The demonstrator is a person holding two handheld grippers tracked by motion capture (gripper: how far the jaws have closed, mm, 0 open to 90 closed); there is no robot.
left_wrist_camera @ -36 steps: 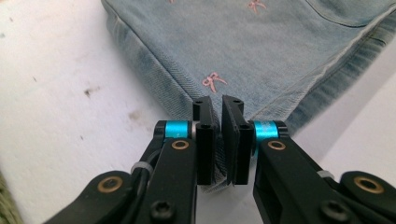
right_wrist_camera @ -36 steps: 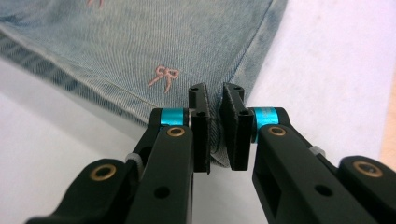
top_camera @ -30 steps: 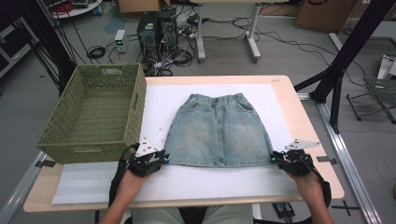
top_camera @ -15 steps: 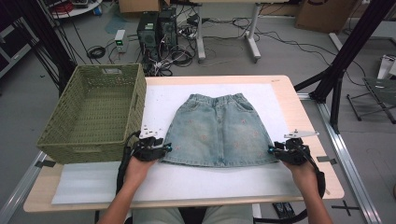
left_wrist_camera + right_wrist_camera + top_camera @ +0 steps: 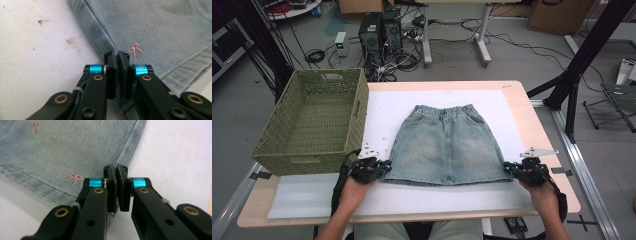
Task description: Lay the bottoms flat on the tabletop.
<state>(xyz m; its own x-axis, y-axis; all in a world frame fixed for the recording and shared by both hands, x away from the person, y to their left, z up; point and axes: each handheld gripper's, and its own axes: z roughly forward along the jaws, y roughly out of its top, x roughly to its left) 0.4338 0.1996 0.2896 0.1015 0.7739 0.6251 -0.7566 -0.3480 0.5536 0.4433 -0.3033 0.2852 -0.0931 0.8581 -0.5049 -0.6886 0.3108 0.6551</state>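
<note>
Now each hand-held gripper has just closed, pinching the skirt's hem corner.

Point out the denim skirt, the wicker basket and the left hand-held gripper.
denim skirt [image 5: 444, 145], high view, front panel.
wicker basket [image 5: 358, 114], high view, right wall.
left hand-held gripper [image 5: 117, 56], left gripper view, between its fingertips.
</note>
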